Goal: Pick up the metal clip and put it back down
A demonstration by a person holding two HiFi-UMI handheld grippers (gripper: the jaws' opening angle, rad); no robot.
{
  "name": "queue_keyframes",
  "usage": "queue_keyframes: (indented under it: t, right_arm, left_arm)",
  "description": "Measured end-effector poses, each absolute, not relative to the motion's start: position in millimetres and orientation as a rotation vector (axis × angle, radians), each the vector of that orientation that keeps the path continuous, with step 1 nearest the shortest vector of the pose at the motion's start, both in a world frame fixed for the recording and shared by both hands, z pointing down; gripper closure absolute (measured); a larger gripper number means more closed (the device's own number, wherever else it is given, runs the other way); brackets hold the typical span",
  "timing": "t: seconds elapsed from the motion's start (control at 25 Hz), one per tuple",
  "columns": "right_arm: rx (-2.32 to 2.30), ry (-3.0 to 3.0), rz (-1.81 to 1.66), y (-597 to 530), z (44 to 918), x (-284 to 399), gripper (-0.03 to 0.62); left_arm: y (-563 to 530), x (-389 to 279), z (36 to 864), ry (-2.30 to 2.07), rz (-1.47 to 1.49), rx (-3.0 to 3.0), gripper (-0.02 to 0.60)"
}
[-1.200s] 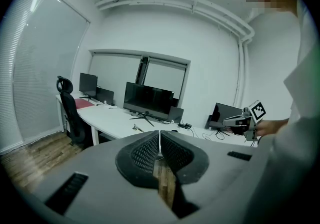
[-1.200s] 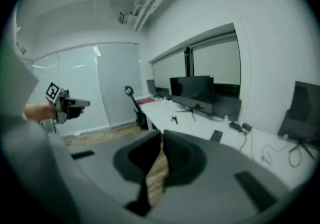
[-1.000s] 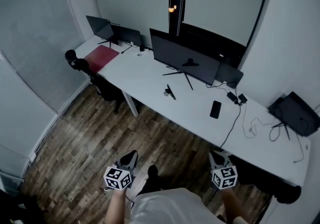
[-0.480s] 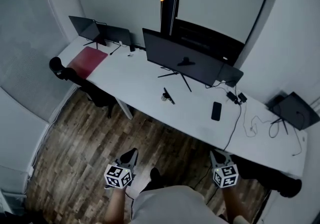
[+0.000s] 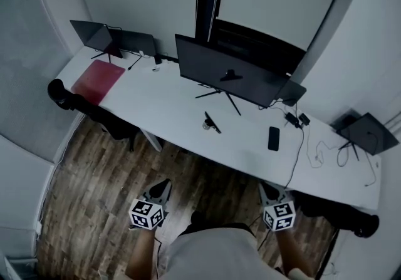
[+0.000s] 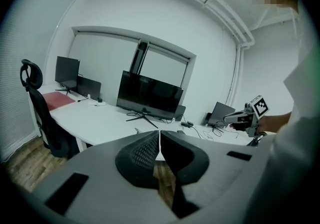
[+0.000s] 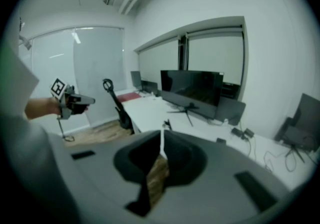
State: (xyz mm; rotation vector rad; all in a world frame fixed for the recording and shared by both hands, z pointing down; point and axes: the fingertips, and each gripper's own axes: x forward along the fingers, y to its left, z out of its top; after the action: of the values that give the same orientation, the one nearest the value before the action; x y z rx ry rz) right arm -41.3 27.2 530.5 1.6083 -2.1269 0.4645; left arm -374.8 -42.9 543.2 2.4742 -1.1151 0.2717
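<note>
The metal clip (image 5: 211,121) is a small dark piece lying on the white desk (image 5: 175,106), in front of the large monitor's stand. It also shows just past the jaw tips in the right gripper view (image 7: 166,125). Both grippers are held over the wooden floor, well short of the desk's front edge. My left gripper (image 5: 164,185) is shut with nothing between its jaws, which meet in the left gripper view (image 6: 159,140). My right gripper (image 5: 266,188) is also shut and empty (image 7: 161,140). The clip lies ahead, between the two grippers' lines.
A large dark monitor (image 5: 229,78) stands behind the clip. A black phone (image 5: 273,138) and cables (image 5: 322,153) lie to its right, with a dark device (image 5: 368,134) at the far right. A red mat (image 5: 98,77), smaller screens (image 5: 94,36) and an office chair (image 5: 81,103) are at the left.
Both grippers have come forward over the floor and the desk's front edge now lies nearer to them. Their jaws stay shut. The clip has not moved.
</note>
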Motion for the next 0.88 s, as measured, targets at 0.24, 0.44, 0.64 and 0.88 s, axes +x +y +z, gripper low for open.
queue_keyframes:
  t: [0.24, 0.44, 0.64, 0.88]
  right_arm:
    - [1.636, -2.097, 0.481, 13, 533, -48, 0.557]
    - [1.650, -2.080, 0.509, 4, 537, -42, 0.557]
    - [1.657, -2.095, 0.529, -15, 548, -30, 0.557]
    - [1.635, -2.119, 0.550, -58, 547, -12, 0.557]
  left_arm:
    - [-60, -377, 552, -1.070, 0.273, 2.462, 0.543]
    - [-72, -367, 560, -1.036, 0.305, 2.448, 0.543]
    - [-90, -348, 566, -1.022, 0.332, 2.439, 0.543]
    - [-117, -318, 569, -1.025, 0.349, 2.415, 0.543]
